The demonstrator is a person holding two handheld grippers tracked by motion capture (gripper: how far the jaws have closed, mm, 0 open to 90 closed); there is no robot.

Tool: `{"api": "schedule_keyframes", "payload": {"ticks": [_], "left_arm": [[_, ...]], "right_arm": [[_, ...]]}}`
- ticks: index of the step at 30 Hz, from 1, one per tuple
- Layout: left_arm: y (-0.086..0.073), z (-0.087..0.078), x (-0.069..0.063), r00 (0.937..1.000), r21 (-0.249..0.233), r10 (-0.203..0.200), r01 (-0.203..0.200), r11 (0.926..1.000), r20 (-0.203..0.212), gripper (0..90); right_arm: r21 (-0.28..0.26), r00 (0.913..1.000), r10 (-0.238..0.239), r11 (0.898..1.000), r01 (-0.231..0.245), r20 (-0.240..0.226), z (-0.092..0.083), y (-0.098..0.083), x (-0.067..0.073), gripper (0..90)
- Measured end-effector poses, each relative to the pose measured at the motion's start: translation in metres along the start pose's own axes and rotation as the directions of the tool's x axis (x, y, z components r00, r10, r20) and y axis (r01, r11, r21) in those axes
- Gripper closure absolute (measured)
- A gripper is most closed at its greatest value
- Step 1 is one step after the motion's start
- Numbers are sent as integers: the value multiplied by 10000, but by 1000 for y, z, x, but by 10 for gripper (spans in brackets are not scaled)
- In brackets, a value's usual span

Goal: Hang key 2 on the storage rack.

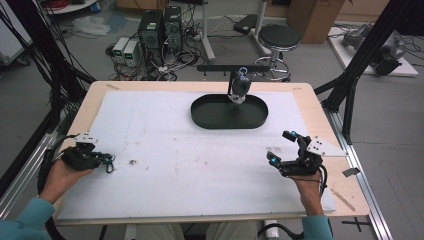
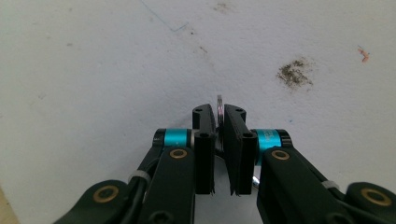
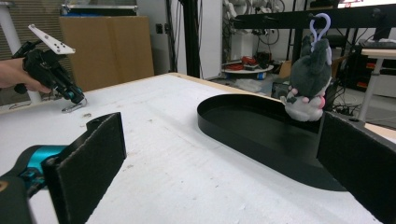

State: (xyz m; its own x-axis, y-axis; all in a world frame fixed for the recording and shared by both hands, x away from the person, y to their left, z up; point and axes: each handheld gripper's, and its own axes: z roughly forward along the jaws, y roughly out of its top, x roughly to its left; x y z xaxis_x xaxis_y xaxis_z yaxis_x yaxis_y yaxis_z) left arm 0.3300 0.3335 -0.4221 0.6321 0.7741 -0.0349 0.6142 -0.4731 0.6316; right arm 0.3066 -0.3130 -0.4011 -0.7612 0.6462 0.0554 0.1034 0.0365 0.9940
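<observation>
My left gripper (image 1: 106, 161) rests at the left of the white sheet, held in a hand. Its pads stand nearly together with a thin metal ring (image 2: 219, 101) edge-on between them, so it is shut on the ring. From the right gripper view, the left gripper (image 3: 74, 100) has the ring (image 3: 74, 108) touching the table beneath it. My right gripper (image 1: 281, 146) lies at the right side, jaws wide open and empty. A grey plush toy (image 1: 239, 89) with a purple clip hangs over the black oval tray (image 1: 200, 117). The right gripper view faces the plush toy (image 3: 308, 79) and the tray (image 3: 233, 116).
A small brown stain (image 1: 133, 162) marks the sheet just right of the left gripper. Behind the table stand a black stool (image 1: 279, 37), computer boxes (image 1: 160, 27) with cables, and black frame posts (image 1: 370, 55) at the right.
</observation>
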Motion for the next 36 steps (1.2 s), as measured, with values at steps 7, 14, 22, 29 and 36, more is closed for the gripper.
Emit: {"api": "schedule_keyframes", "payload": {"ticks": [7, 14, 22, 29, 36], "left_arm": [[0, 0, 0, 10000, -8, -12, 12, 10000, -20, 864], [0, 0, -1, 9999, -44, 35, -36, 10000, -155, 880], [1, -3, -5, 9997, -263, 227, -230, 9994, -95, 882], [10, -11, -9, 9991, -910, 293, -264, 9955, 316, 883], [25, -18, -21, 9962, -1326, 743, -679, 9888, 443, 884]], "right_arm": [[3, 10000, -43, 10000, 43, -10, 1, 0, 0, 12], [48, 10000, -19, 10000, 19, -14, 2, 0, -1, 12], [42, 10000, 20, 10000, -20, -35, 2, 0, -1, 12], [72, 9999, 23, 10000, -22, -120, 3, 2, -1, 12], [184, 9990, 5, 9998, 4, -449, 8, 9, -2, 12]]}}
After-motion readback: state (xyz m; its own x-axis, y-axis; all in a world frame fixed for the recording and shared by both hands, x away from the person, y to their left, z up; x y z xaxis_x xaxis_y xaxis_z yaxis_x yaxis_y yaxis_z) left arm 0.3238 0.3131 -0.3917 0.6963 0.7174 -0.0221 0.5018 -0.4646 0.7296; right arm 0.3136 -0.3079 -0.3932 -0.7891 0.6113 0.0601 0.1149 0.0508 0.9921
